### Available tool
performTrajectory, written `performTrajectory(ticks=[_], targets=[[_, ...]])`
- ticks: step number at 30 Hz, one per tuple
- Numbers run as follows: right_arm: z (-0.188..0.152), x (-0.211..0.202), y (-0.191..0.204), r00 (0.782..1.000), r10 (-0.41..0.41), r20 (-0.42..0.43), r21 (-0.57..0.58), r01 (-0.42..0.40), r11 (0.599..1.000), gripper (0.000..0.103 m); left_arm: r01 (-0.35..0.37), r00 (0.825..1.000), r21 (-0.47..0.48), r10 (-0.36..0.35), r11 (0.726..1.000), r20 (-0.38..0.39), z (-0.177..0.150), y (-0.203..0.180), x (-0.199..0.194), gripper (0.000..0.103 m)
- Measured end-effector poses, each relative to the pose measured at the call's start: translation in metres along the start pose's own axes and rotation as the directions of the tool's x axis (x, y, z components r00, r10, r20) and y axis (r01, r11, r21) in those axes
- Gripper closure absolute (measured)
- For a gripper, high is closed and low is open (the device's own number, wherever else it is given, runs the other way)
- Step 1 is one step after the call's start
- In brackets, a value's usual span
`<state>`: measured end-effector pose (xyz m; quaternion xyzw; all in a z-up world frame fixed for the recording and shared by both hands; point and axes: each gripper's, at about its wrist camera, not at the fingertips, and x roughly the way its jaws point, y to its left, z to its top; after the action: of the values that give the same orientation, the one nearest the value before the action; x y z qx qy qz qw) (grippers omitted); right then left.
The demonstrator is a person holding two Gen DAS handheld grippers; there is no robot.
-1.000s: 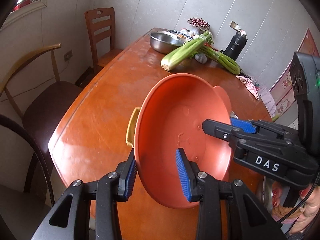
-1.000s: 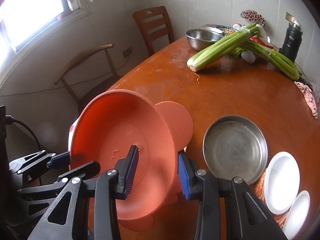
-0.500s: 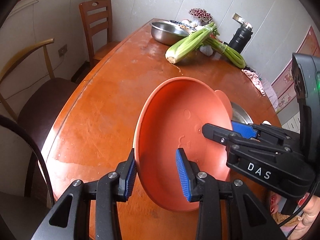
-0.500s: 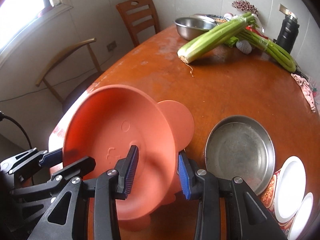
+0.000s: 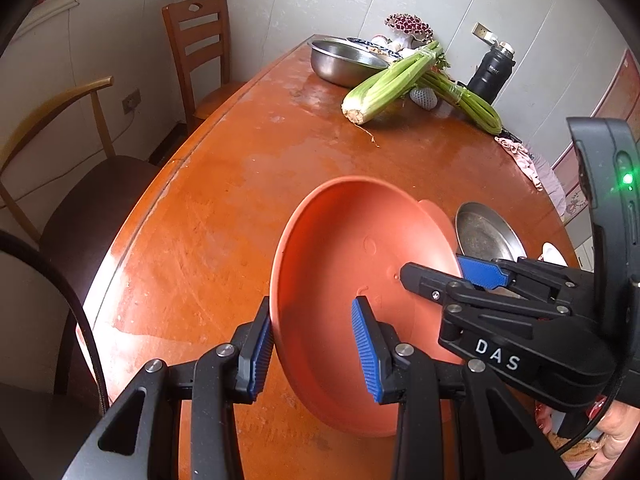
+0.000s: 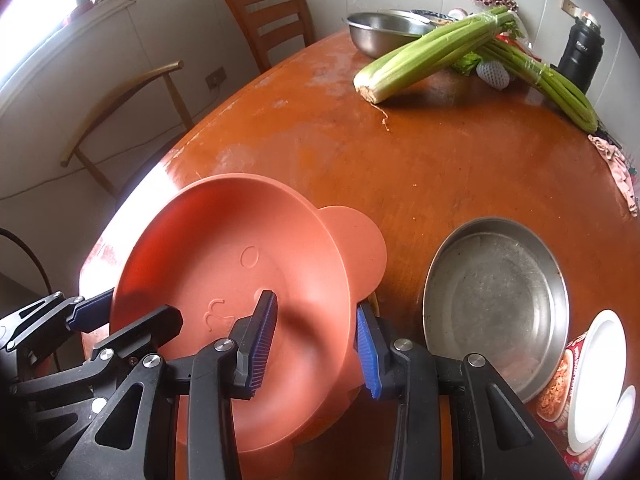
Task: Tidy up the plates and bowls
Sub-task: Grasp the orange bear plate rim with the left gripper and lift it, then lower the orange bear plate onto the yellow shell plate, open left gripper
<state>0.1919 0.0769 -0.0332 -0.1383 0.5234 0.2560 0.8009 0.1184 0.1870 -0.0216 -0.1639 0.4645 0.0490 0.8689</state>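
Observation:
An orange bear-shaped plastic bowl [image 5: 344, 264] with round ears is held tilted above the wooden table [image 5: 224, 208]. My left gripper [image 5: 312, 354] straddles its near left rim, jaws apart, left pad touching the wall. My right gripper [image 6: 314, 338] straddles the right rim of the bowl [image 6: 224, 256], jaws apart; it also shows in the left wrist view [image 5: 460, 276]. A shallow steel pan [image 6: 496, 300] lies to the right, with white plates [image 6: 596, 364] on patterned ones at the right edge.
At the far end lie celery bunches [image 6: 432, 56], a steel mixing bowl [image 6: 380, 30], a black thermos [image 6: 580, 56] and a pink cloth [image 6: 616, 168]. Two chairs [image 5: 200, 52] stand along the table's left side.
Both grippers and the orange bowl have moved forward over the table toward the steel pan. The yellow item seen under the bowl a second ago is out of sight.

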Motion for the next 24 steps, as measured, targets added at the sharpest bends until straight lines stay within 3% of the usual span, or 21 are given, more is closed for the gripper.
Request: performTrajectory(ticks=[24], targets=[[-0.003, -0.005, -0.006, 1.000, 0.001, 0.019, 0.041, -0.002, 0.999, 0.063, -0.046, 0.998, 0.020, 0.047, 0.999, -0.032, -0.003, 0.001, 0.013, 0.065]])
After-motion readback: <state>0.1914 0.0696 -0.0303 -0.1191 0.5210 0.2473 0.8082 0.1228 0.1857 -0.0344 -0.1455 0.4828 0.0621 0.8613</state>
